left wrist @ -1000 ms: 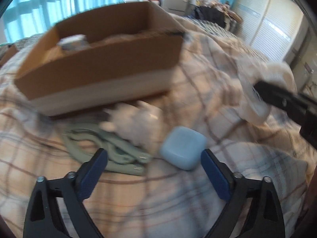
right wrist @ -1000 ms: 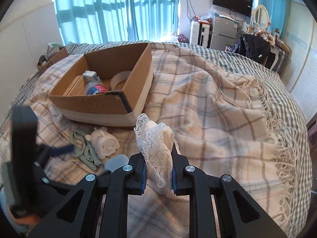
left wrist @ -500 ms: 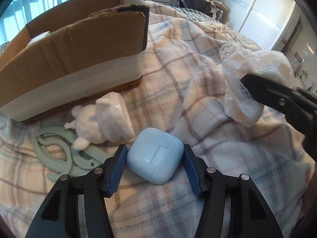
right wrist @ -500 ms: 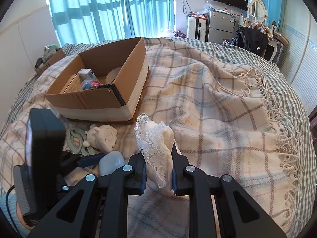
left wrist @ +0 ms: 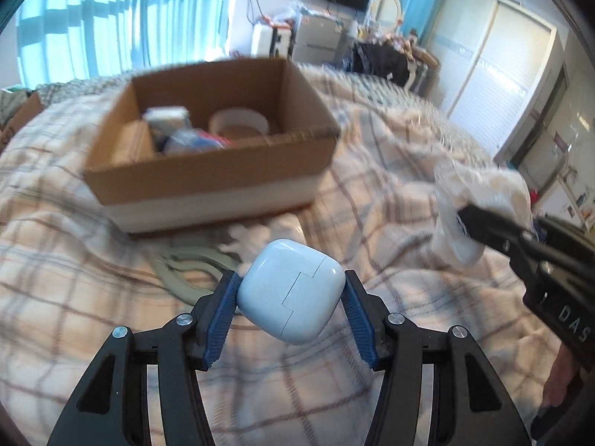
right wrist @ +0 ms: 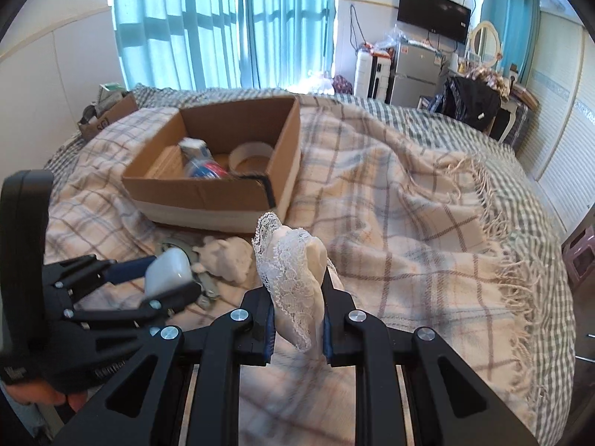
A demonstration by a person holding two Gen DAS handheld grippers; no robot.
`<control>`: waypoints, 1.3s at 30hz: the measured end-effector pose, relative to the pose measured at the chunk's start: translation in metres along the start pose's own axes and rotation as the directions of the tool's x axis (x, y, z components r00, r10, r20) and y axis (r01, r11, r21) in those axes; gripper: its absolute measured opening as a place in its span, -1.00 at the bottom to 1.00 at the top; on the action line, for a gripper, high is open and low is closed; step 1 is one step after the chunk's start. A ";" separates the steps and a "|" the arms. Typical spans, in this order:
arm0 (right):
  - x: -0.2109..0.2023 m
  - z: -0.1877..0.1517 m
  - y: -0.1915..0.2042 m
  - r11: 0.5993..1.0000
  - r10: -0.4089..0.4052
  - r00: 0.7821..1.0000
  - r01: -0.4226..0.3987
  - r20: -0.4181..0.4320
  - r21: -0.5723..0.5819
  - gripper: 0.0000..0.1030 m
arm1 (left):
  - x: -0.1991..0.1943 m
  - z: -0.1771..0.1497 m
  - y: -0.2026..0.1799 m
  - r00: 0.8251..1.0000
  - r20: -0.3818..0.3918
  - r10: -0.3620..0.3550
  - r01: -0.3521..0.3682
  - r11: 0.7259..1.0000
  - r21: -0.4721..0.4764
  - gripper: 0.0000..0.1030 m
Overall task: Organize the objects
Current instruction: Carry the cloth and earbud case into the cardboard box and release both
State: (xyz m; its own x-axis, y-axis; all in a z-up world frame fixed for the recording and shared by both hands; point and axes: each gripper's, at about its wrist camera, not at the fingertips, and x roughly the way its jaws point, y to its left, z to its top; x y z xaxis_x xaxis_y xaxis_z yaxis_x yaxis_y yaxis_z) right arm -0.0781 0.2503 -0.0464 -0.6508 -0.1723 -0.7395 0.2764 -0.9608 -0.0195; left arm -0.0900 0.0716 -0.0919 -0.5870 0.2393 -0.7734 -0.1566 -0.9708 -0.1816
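Note:
My left gripper (left wrist: pixel 292 297) is shut on a pale blue earbud case (left wrist: pixel 292 291) and holds it above the plaid blanket, in front of the open cardboard box (left wrist: pixel 208 178). My right gripper (right wrist: pixel 297 319) is shut on a white lace-trimmed cloth (right wrist: pixel 293 264), held up to the right of the box (right wrist: pixel 212 193). The left gripper with the case (right wrist: pixel 167 269) also shows in the right wrist view. A white figurine (right wrist: pixel 227 258) and a grey-green hanger (left wrist: pixel 186 267) lie on the blanket before the box.
The box holds a tape roll (right wrist: pixel 251 156), a small carton (right wrist: pixel 195 148) and a wrapped item (right wrist: pixel 204 169). The plaid blanket (right wrist: pixel 409 223) covers the bed. A small box (right wrist: pixel 108 109) sits at the far left, furniture behind.
My left gripper closed on the earbud case and lifted it off the blanket toward the box. My right gripper kept holding the lace cloth, nearly still.

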 end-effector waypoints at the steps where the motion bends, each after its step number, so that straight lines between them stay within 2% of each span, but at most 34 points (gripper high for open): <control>1: -0.005 0.002 0.003 1.000 0.001 1.000 -0.001 0.009 -0.005 -0.65 | -0.007 0.003 0.002 1.000 0.018 0.004 -0.004 1.000 -0.002 0.12; 6: -0.039 0.015 0.025 0.999 0.005 0.997 -0.001 0.074 -0.044 -0.66 | -0.045 0.018 0.016 0.993 0.116 0.023 -0.022 1.000 -0.011 0.12; 10: -0.059 0.028 0.043 0.997 0.021 0.992 -0.012 0.121 -0.080 -0.66 | -0.070 0.033 0.019 0.979 0.196 0.049 -0.050 0.999 0.001 0.12; 19: -0.069 0.079 0.078 0.987 0.057 0.977 -0.024 0.206 -0.158 -0.66 | -0.095 0.078 0.050 0.958 0.275 0.084 -0.085 0.996 -0.009 0.12; 28: -0.038 0.143 0.085 0.983 0.101 0.964 -0.059 0.246 -0.173 -0.66 | -0.074 0.132 0.079 0.951 0.290 0.108 -0.108 0.994 -0.018 0.12; 33: -0.002 0.176 0.079 0.983 0.102 0.967 -0.063 0.232 -0.171 -0.66 | -0.041 0.157 0.093 0.956 0.270 0.115 -0.115 0.993 -0.019 0.12; 39: 0.053 0.197 0.074 0.983 0.092 0.979 -0.060 0.183 -0.172 -0.66 | 0.007 0.169 0.102 0.970 0.217 0.111 -0.113 0.994 -0.003 0.12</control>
State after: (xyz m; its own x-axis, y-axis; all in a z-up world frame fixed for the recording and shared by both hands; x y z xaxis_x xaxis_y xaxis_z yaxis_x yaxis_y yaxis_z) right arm -0.2320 0.1276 0.0458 -0.7413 -0.2963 -0.6023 0.4324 -0.8971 -0.0908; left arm -0.2442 -0.0229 -0.0134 -0.7590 0.1275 -0.6385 -0.0870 -0.9917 -0.0947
